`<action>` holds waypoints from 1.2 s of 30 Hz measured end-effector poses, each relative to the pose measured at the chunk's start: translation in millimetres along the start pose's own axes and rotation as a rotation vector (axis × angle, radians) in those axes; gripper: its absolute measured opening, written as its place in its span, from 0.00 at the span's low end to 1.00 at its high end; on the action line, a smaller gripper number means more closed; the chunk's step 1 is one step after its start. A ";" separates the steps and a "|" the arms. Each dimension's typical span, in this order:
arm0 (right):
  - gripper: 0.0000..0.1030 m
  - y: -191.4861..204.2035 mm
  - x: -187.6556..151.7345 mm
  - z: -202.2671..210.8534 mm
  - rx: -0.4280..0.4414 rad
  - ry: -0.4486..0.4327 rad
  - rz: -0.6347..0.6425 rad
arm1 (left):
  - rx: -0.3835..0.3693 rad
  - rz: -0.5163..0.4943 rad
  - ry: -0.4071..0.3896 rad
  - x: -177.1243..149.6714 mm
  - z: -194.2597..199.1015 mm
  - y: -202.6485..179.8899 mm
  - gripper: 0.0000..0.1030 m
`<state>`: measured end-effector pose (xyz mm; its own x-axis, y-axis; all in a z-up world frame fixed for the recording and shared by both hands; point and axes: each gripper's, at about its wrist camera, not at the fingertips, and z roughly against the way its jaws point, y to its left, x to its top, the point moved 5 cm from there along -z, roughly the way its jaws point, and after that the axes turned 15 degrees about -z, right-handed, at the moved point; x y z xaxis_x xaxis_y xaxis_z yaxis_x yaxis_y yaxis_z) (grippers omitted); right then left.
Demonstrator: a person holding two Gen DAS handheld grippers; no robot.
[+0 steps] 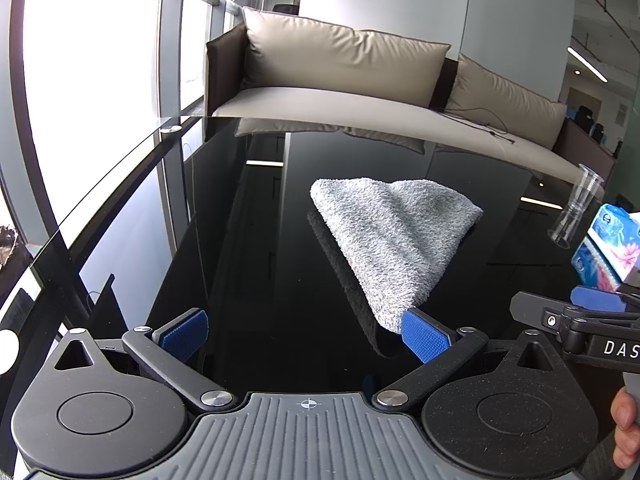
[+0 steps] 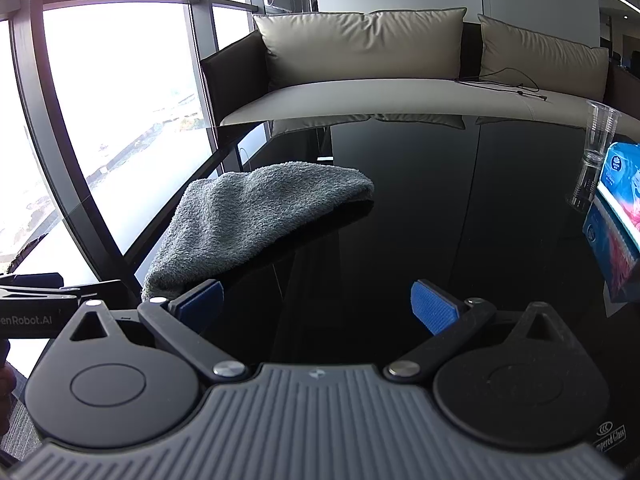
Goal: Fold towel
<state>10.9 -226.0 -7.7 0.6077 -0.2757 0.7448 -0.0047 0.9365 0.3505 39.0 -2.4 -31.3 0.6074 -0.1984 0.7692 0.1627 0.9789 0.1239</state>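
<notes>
Presently the grey towel (image 1: pixel 394 236) is lying bunched on the black glass counter (image 1: pixel 248 216), its near corner touching the left gripper (image 1: pixel 304 334)'s right finger and the right gripper (image 2: pixel 318 306)'s left finger, both grippers' fingers spreading wide, pinching nothing.

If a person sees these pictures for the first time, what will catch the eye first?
First the grey towel, bunched in a heap on the glossy black glass table, between the two open grippers. Next the beige sofa behind the table, and the clear plastic cup beside a blue tissue pack at the right edge.
</notes>
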 end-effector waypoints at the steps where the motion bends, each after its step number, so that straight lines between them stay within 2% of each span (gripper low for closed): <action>1: 0.99 -0.1 0.1 0.3 0.000 0.000 0.000 | -0.002 0.001 0.003 0.6 -0.2 0.4 0.99; 9: 0.99 -0.7 0.9 2.8 0.003 -0.003 0.002 | -0.015 0.007 0.024 5.5 -1.7 3.4 0.99; 13: 0.99 -1.3 1.4 3.4 0.004 -0.001 0.000 | -0.005 0.006 -0.005 0.5 4.6 1.7 0.99; 36: 0.99 -1.2 -1.2 14.5 0.002 0.015 0.000 | -0.006 -0.001 0.001 1.0 0.4 0.6 0.99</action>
<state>-1.3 -229.9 -0.8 0.6199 -0.2719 0.7361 -0.0069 0.9361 0.3516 39.3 -2.1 -30.2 0.6081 -0.1991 0.7685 0.1675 0.9784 0.1210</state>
